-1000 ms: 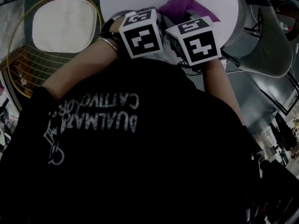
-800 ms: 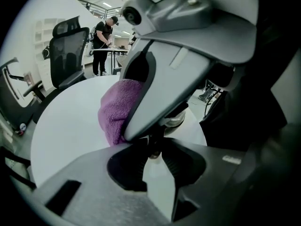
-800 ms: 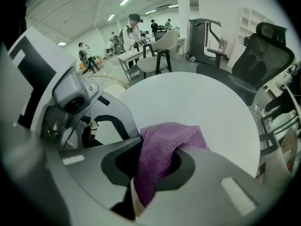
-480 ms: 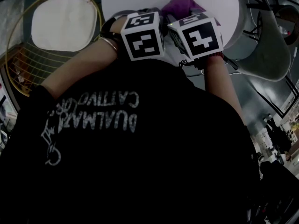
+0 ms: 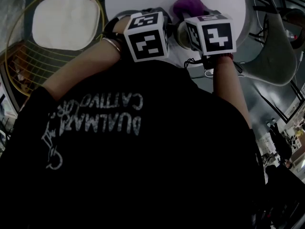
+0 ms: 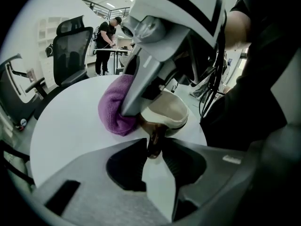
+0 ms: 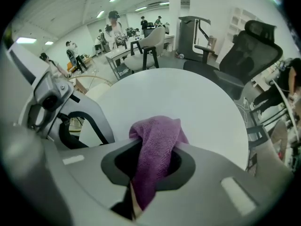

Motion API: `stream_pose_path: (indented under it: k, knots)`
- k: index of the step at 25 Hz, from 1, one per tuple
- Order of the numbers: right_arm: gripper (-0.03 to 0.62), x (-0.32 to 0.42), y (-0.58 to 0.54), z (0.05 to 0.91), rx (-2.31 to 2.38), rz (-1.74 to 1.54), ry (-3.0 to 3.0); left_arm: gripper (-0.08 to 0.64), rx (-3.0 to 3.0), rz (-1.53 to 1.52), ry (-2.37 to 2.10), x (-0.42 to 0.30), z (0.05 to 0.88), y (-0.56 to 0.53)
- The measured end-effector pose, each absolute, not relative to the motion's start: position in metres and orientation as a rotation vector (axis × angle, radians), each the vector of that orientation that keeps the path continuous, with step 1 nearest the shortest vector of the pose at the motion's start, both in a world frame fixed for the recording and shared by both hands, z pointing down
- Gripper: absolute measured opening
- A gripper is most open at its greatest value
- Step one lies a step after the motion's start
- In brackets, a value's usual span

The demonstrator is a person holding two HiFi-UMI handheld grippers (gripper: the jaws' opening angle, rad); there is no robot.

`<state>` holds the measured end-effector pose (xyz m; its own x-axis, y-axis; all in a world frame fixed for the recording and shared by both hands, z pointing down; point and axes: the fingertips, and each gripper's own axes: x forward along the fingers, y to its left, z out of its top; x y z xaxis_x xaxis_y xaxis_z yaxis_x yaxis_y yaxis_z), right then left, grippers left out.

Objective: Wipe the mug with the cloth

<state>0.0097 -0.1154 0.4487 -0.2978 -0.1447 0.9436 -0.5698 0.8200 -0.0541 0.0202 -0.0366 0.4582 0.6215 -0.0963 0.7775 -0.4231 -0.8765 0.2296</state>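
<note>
On the white table, the left gripper, jaws just eased slightly wider, pinched the mug by its brown handle while the right gripper, clamped on the purple cloth, pressed it against the mug's side: wiping apparently under way, next stroke likely needed the mug held steady.

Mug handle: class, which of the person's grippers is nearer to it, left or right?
Left. The left gripper clamps the mug handle in its fingers; the right gripper holds the purple cloth by the far side of the mug.

Open tabletop beyond mug and cloth
</note>
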Motion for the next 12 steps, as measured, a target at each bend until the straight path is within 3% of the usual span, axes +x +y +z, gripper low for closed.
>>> stream_pose_path:
  k: [12]
  knots:
    - [0.069, 0.051, -0.139, 0.449, 0.893, 1.021, -1.890, 0.103, 2.421, 1.128, -0.456, 0.019, 0.458, -0.039]
